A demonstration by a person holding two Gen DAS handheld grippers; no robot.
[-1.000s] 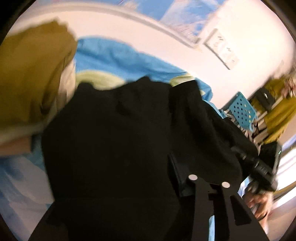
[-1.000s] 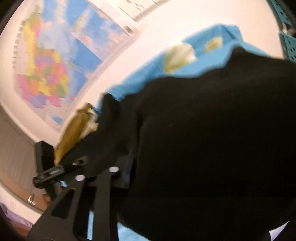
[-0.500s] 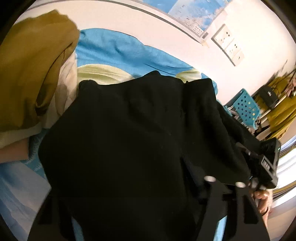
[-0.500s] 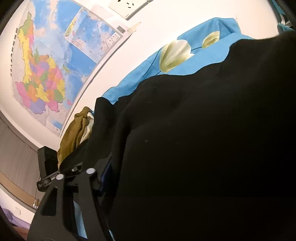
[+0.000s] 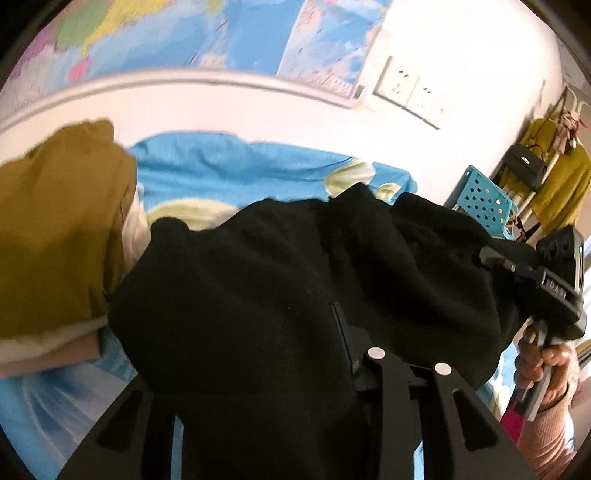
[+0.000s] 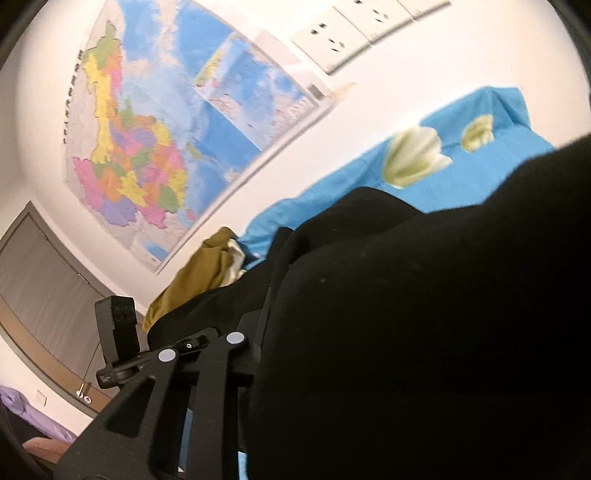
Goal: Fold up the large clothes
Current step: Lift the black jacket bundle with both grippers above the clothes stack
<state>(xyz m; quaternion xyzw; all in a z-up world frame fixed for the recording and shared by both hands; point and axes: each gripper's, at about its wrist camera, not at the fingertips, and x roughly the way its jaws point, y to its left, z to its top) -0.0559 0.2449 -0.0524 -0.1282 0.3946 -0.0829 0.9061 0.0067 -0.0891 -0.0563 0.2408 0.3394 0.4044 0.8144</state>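
Cloth filled both wrist views: a large black garment [image 5: 258, 295] hung bunched above a blue bedsheet with pale tulips [image 5: 236, 162], its folds draped over both tools. The left gripper [image 5: 347, 332] was closing with black fabric between its fingers, though the cloth hid the tips. The right gripper [image 6: 258, 332] was closing too, its fingers likewise buried in the garment. An ochre garment [image 5: 55, 221] lay heaped at the left. On the far wall hung a coloured map [image 6: 147, 147] beside white sockets [image 6: 332, 33].
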